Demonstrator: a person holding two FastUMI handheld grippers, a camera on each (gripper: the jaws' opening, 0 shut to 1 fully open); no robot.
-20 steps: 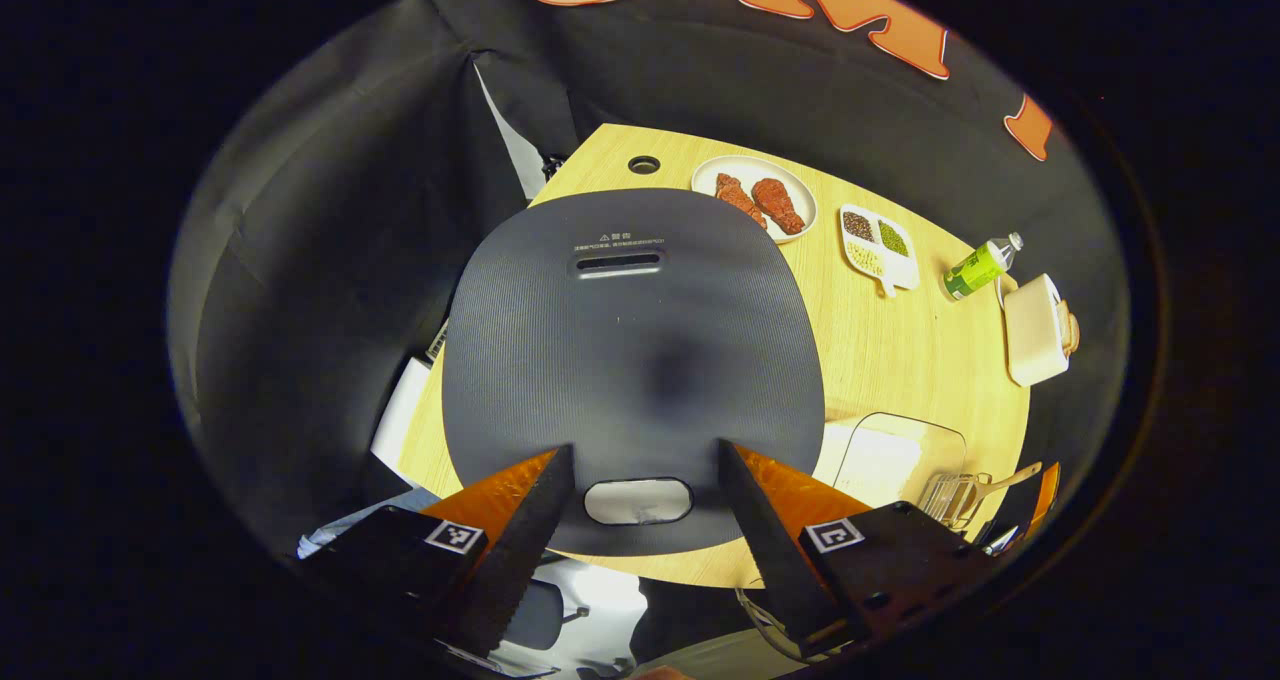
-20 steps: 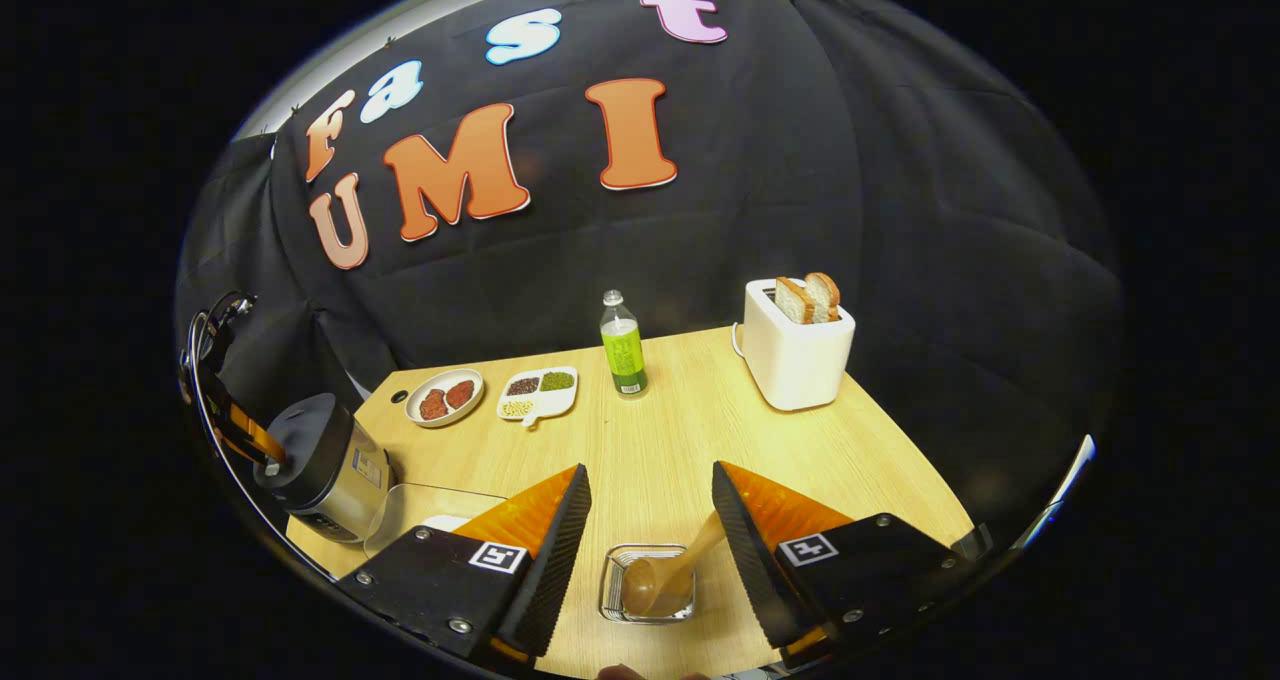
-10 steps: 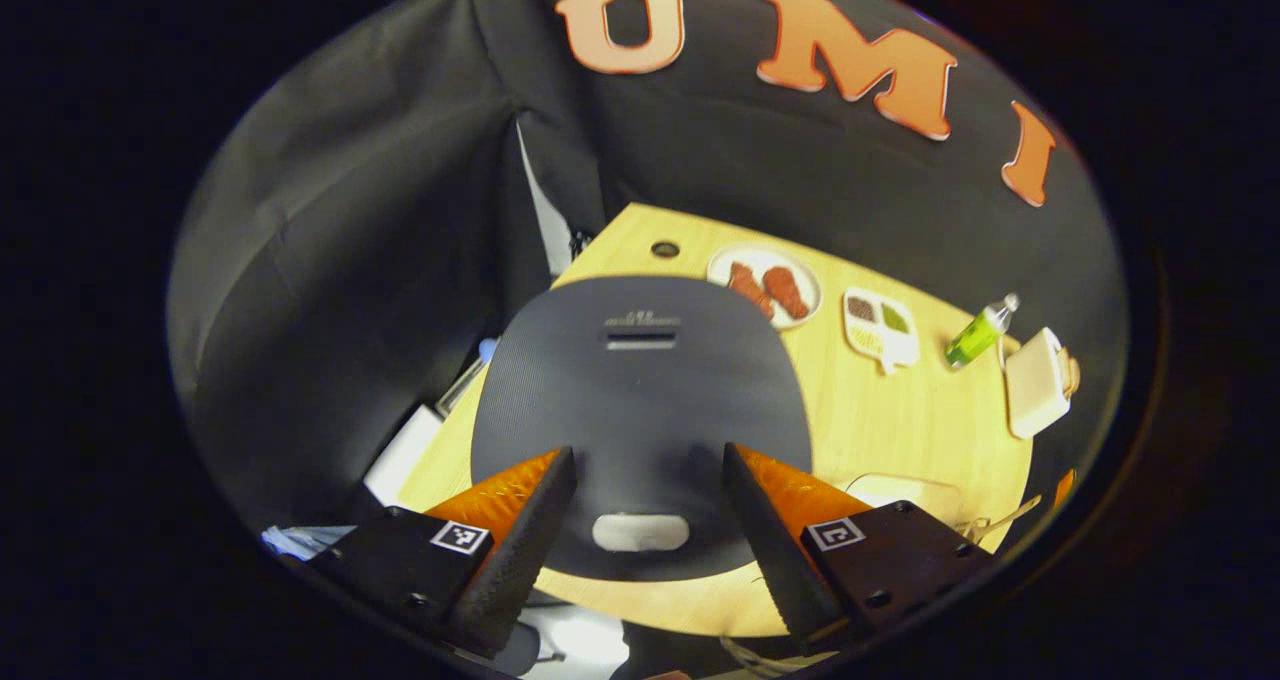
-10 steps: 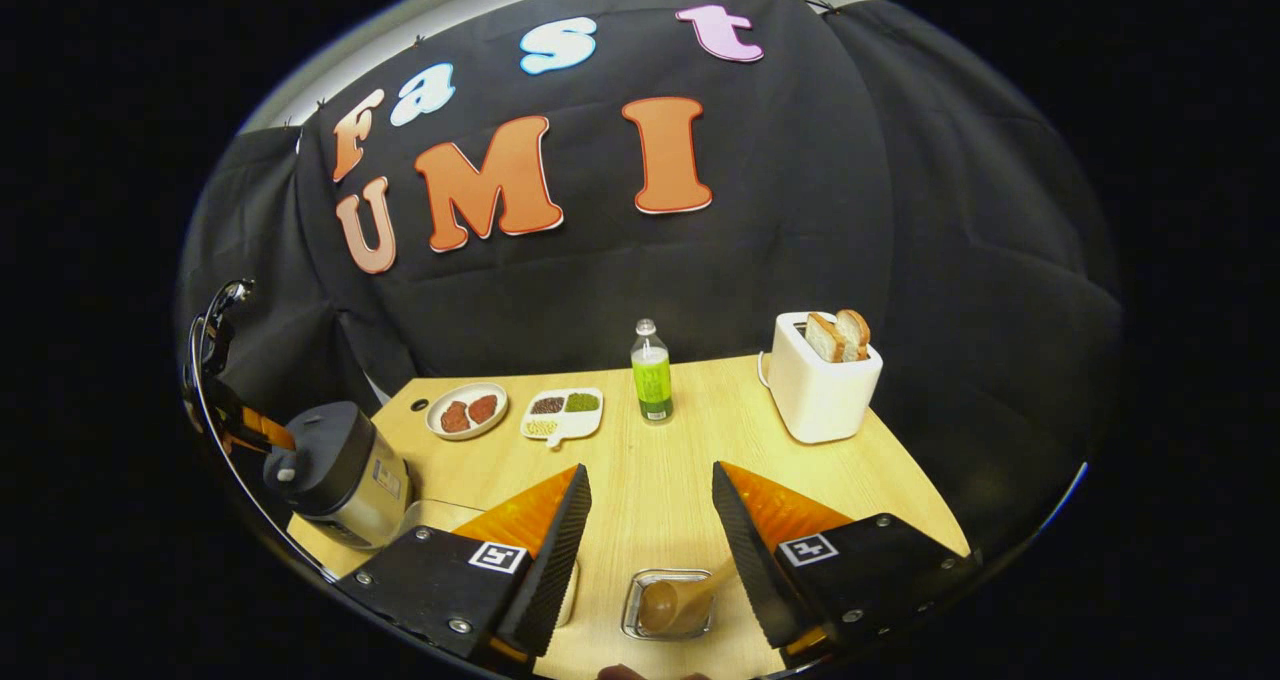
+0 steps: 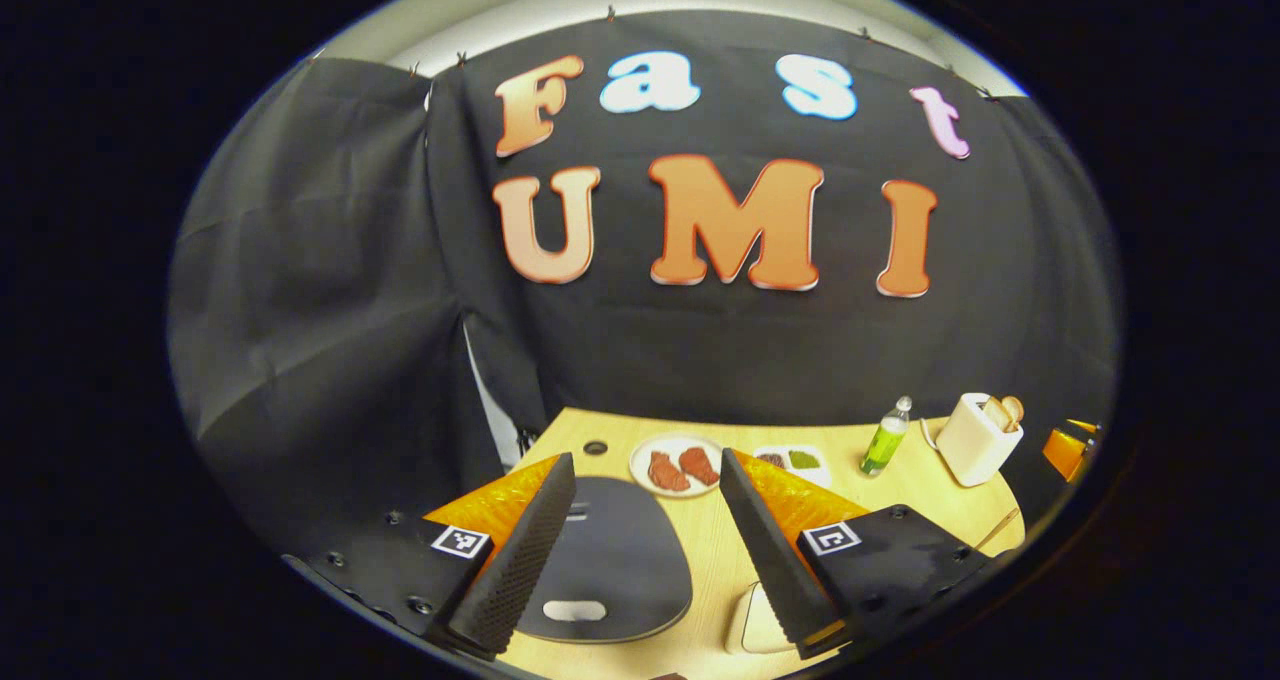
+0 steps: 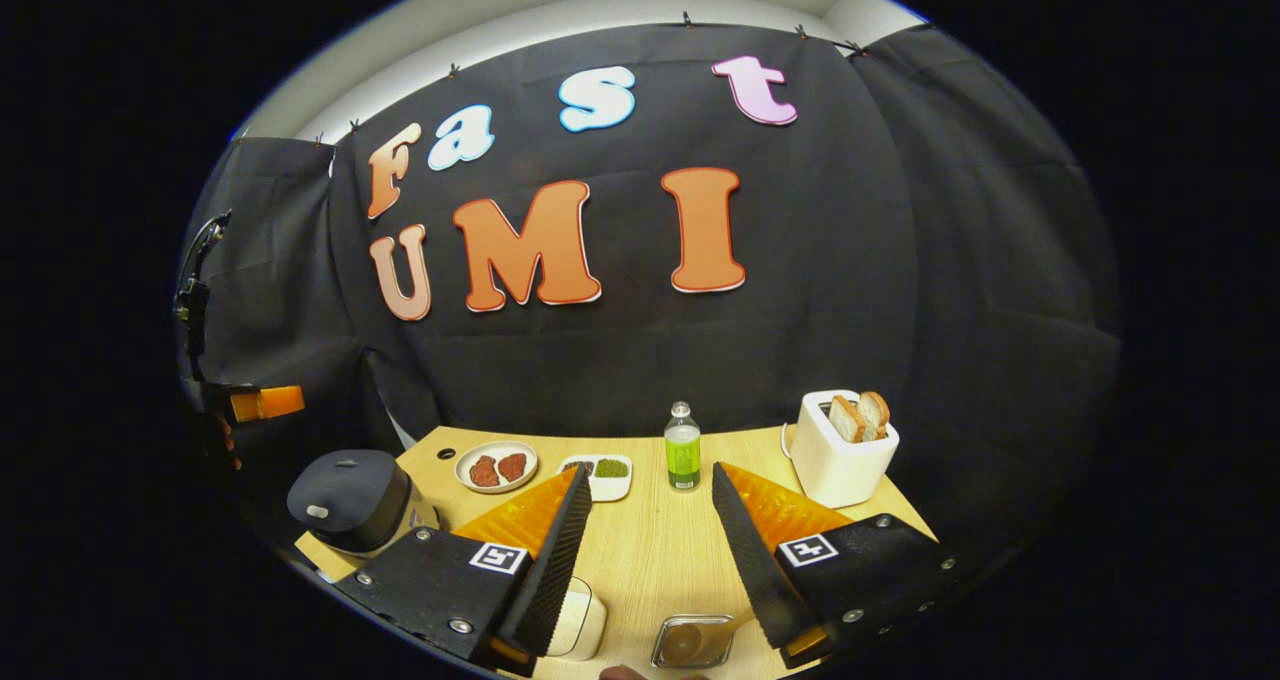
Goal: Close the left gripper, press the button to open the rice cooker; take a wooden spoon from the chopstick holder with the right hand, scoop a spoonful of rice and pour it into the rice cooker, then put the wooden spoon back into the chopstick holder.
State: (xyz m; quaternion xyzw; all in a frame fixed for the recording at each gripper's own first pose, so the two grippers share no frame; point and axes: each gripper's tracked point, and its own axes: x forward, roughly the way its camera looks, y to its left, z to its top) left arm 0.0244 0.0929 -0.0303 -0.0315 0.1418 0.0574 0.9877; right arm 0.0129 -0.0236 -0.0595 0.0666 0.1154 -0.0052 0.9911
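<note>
1. Left gripper view: the left gripper point(image 5: 640, 545) is now hanging well above the rice cooker point(image 5: 612, 560), where a second ago it was close over the lid; the lid looks far smaller and more of the table point(image 5: 900, 480) is showing. Its jaws are standing wide apart, holding nothing. The cooker's dark ribbed lid is lying flat and shut, and its pale button point(image 5: 574, 611) is sitting at the near edge between the fingers. The lid is not open and the gripper is not closed, so I judge the press is yet to be made and the gripper will need bringing back down.

2. Right gripper view: the right gripper point(image 6: 648, 545) has likewise lifted and drawn back. Its jaws are wide, empty. The chopstick holder point(image 6: 693, 642), a clear square container, is sitting at the bottom edge just beyond the fingertips, with the wooden spoon point(image 6: 684, 644) inside, bowl showing, untouched. A pale container point(image 6: 580, 620) is standing just beside the holder, partly behind the left finger; whether it holds the rice I cannot tell. The cooker is sitting at the table's left end, lid down, with the left gripper well above it.
</note>
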